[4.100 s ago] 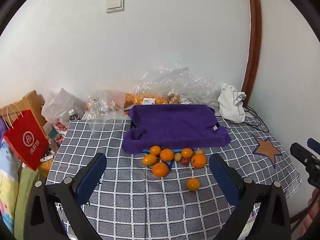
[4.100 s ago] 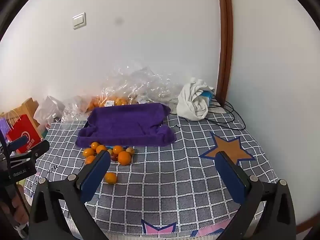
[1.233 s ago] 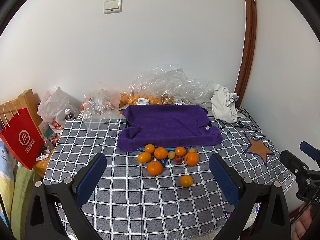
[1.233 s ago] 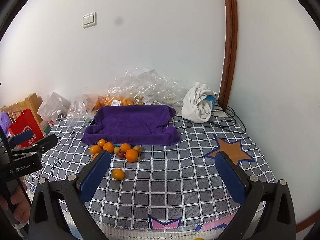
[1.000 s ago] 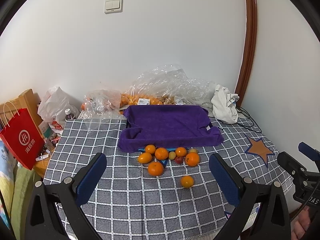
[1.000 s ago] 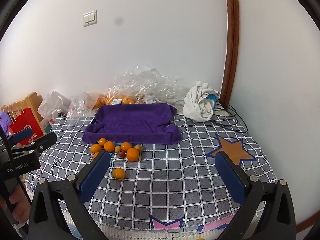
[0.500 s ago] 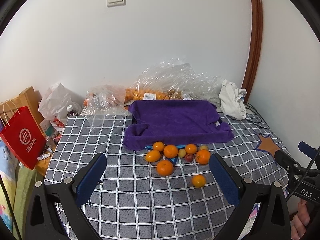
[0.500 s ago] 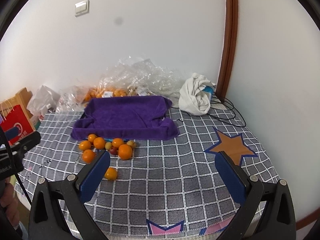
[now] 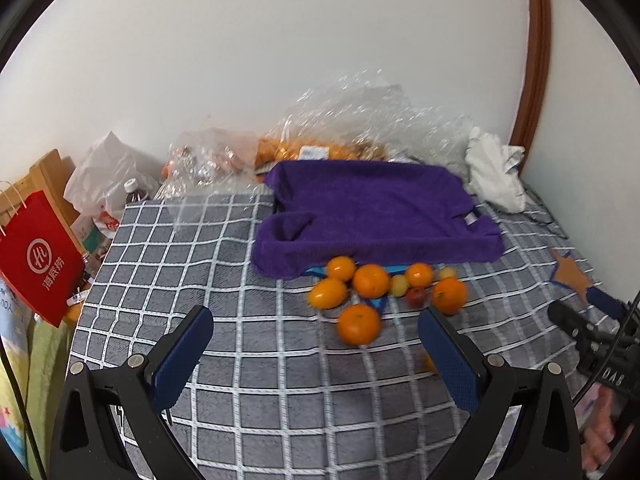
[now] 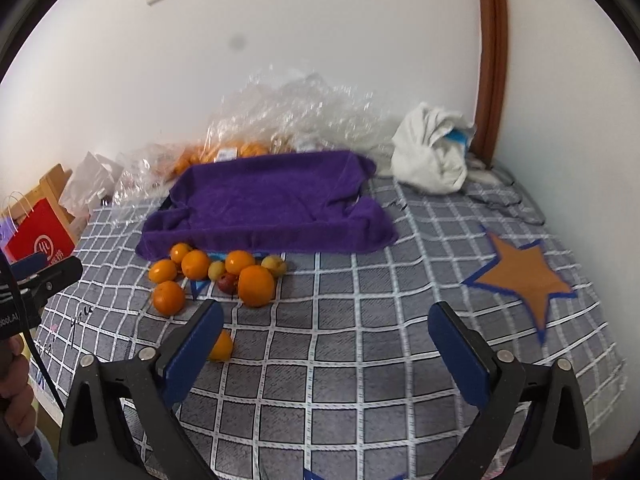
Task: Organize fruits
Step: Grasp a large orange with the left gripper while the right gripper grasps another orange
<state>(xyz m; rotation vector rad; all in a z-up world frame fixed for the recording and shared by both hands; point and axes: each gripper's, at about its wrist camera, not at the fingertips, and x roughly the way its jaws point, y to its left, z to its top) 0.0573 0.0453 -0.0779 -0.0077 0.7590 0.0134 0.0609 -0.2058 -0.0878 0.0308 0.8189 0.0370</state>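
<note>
Several oranges [image 9: 358, 324] [image 10: 256, 285] and a few small yellow and red fruits [image 10: 227, 282] lie loose on the checked tablecloth [image 9: 240, 360], just in front of a purple towel draped over a tray [image 9: 372, 208] [image 10: 272, 200]. One orange [image 10: 222, 346] lies apart, nearer to me and half hidden behind a right finger. My left gripper [image 9: 315, 316] is open above the cloth, short of the pile. My right gripper [image 10: 326, 310] stands wide with its jaws closing and nothing between them. Each gripper shows at the edge of the other's view.
Clear plastic bags [image 10: 296, 120] with more oranges lie against the back wall. A white cloth bundle [image 10: 432, 160] and cables sit at the back right. A red paper bag [image 9: 38, 256] and clutter stand off the table's left edge. A person's hand [image 10: 16, 392] shows at the left.
Both grippers have come down and closer to the fruit pile, which looks larger now. The lone orange has slid partly behind the fingers in both views.
</note>
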